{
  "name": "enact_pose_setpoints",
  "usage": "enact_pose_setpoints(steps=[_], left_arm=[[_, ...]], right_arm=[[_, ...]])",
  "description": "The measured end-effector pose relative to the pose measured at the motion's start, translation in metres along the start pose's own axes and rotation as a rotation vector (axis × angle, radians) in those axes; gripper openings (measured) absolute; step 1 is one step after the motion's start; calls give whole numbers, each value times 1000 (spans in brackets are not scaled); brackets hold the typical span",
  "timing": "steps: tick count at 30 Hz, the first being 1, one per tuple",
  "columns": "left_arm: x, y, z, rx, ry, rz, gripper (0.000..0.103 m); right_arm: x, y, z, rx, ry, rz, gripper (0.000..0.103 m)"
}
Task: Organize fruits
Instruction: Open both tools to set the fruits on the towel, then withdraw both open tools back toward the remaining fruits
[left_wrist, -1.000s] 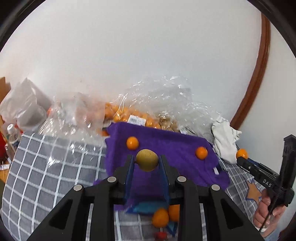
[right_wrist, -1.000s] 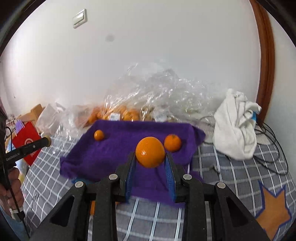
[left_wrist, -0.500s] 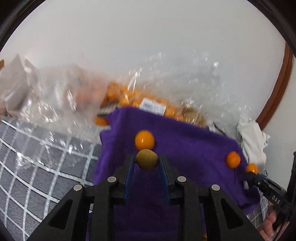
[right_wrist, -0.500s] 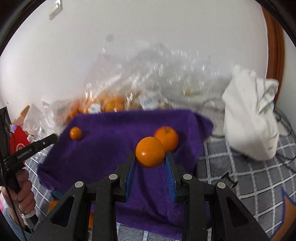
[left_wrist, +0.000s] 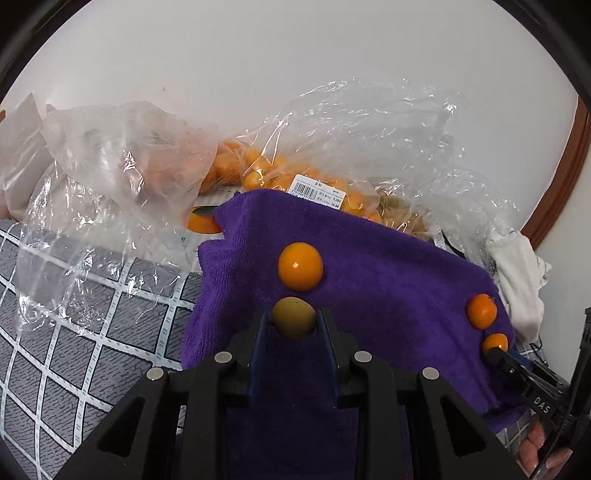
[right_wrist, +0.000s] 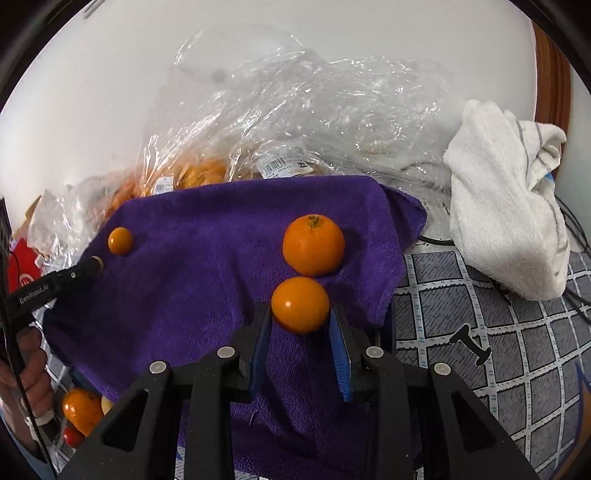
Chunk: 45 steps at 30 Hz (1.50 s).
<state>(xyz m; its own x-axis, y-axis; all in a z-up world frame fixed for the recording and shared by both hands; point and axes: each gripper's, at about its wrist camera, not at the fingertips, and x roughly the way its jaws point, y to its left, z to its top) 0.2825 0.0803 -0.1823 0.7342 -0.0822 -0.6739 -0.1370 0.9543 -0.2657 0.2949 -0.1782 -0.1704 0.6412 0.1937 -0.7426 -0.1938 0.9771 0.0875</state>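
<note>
Nearby, plastic bags (left_wrist: 332, 155), apparently of oranges, border purple towel (left_wrist: 388, 266).

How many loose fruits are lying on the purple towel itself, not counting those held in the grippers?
2. A small orange lies near the towel's far left edge, and a larger stemmed orange sits toward its right side, just beyond the fruit in the right gripper. None looks hidden.

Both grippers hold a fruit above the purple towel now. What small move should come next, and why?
Probably lower the right gripper and release its orange beside the orange on the purple towel. It hangs just in front of that matching fruit. The left gripper holds a yellowish fruit near a small orange.
</note>
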Motion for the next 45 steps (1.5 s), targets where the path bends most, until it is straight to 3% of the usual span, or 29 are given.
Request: enact_pose_setpoints(steps=[3,8,12,17,22,28,32,39,45], left_arm=[[1,-3,-1,14,-5,17,26],[4,-7,-1,41,-8,47,28],[-3,-7,1,29,-39,21,44],[-23,-8,4,26,-116,13,44],[-42,-15,8,37,-168,6,44],[-87,-33,9,126,-234,27,44],[-113,-42,-1,187,-227,24,44],[-137,-39,-48,308,-217,116,45],[-134,1,-71,176,-87,44,45]], right_arm=[[-3,0,0,-4,-7,-1,46],[-12,3,-2,-15,-37,-24,55],[-21,4,-3,-19,-59,-12,56],[-39,9,-4,-29,-93,10,56],[-70,16,9,-17,-193,13,56],[-105,23,10,6,-174,-2,56],[-125,30,-4,-22,-169,-22,56],[-132,39,-51,-27,-97,25,56],[-126,55,-87,-56,-48,46,55]])
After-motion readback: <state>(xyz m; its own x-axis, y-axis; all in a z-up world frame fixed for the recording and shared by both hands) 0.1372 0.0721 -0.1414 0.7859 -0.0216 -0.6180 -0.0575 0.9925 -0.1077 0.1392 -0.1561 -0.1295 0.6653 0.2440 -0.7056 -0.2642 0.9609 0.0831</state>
